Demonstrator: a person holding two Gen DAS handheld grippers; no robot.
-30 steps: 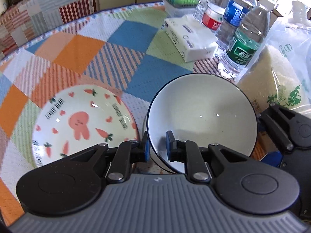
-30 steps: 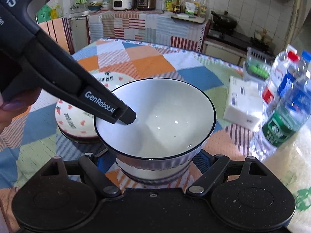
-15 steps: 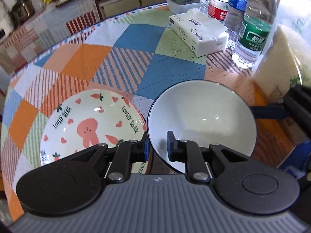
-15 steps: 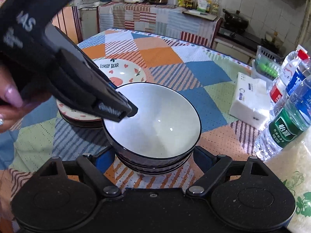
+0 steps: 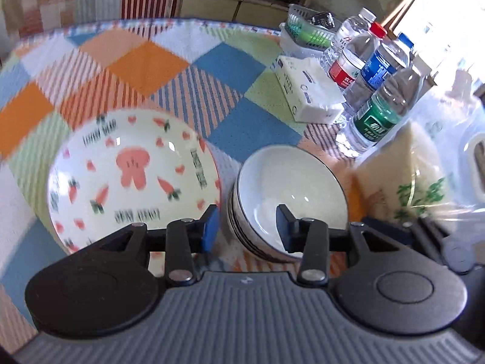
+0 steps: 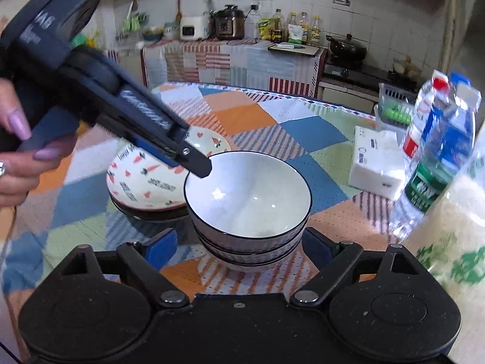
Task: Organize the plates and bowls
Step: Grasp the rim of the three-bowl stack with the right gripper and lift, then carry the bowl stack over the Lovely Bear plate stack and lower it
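Behind your table stands a white-tiled wall, a cloth-draped counter and a stove; daylight floods the window.

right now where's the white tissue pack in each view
Left wrist view: the white tissue pack lies upper right of centre on the patchwork tablecloth, just left of the water bottles.
Right wrist view: the tissue pack lies at the right, left of the same bottles.
Shared landmark: the white bowl with a dark rim atop the bowl stack; the pack lies beyond it, to its right, in both.
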